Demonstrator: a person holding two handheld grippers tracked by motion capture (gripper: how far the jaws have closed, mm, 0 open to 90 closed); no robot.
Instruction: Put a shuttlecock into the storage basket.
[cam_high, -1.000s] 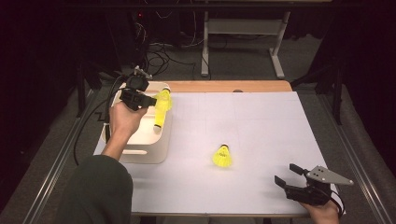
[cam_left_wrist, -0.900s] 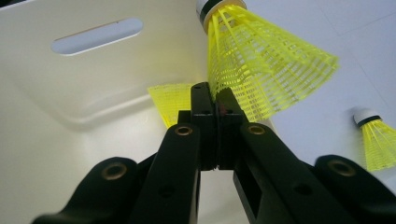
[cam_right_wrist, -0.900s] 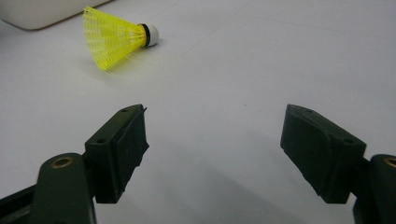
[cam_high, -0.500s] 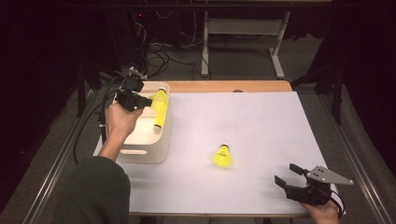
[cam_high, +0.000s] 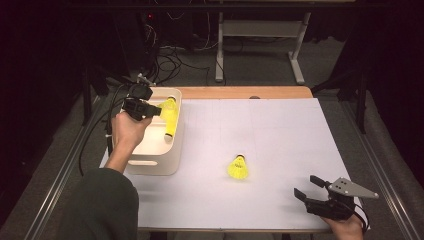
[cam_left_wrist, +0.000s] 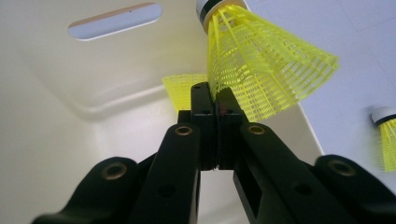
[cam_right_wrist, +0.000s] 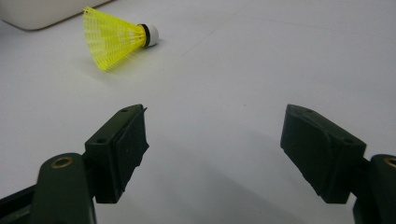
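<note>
Left gripper view: pinched tight in the left gripper, jaws pressed together on the net edge of a yellow held birdie, white tip pointing away. Hanging over the white bin, not let go yet. Just behind the jaws, a bit of yellow net low in the bin, likely a second birdie already dropped in; too hidden to be sure. Out past the bin wall, on the white table, one more, the table birdie, lying on its side and well apart from the bin. Down at the near right corner, the right gripper, jaws wide apart, holding nothing, pointed toward that table birdie but not close to it. So, as a guess: about halfway or a little more. Left to do: open up over the bin and drop the held birdie in, then pick up the table birdie and put it in too.
</note>
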